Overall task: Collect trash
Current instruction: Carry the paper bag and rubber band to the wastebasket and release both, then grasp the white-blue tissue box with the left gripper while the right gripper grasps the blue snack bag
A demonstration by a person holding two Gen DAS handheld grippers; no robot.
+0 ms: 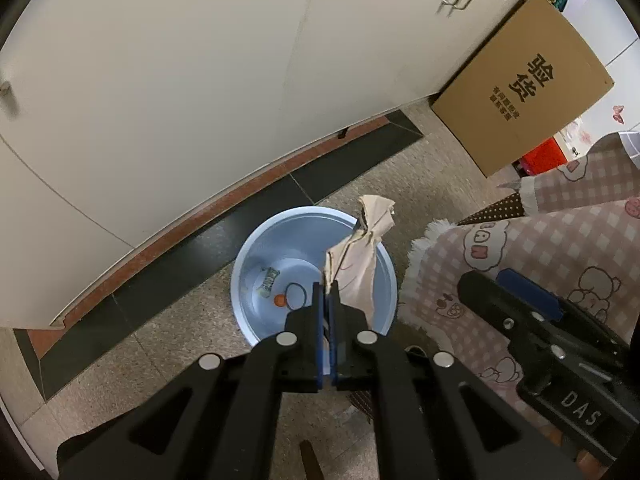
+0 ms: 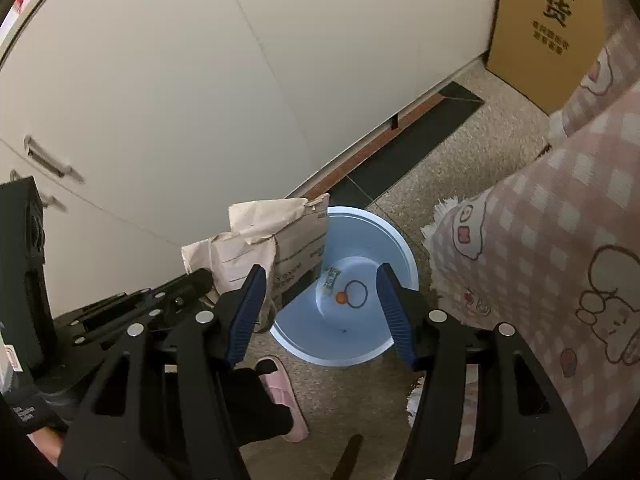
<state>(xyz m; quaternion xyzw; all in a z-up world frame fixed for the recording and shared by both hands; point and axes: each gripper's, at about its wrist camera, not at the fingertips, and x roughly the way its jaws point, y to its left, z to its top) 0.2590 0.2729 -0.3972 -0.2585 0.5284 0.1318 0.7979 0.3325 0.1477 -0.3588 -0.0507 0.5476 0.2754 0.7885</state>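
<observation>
My left gripper (image 1: 329,292) is shut on a crumpled beige paper bag (image 1: 362,256) and holds it above a light blue basin (image 1: 256,264) on the floor. The basin holds a small wrapper (image 1: 269,281), an orange cap (image 1: 279,301) and a dark ring (image 1: 296,295). In the right wrist view, my right gripper (image 2: 322,276) is open and empty above the basin (image 2: 380,240), with the paper bag (image 2: 264,236) to its left, held by the left gripper (image 2: 200,280).
White cabinet doors (image 1: 180,80) stand behind the basin. A cardboard box (image 1: 524,92) leans at the right. A pink checked blanket (image 1: 560,248) hangs on the right. A pink slipper (image 2: 284,396) lies on the speckled floor near the basin.
</observation>
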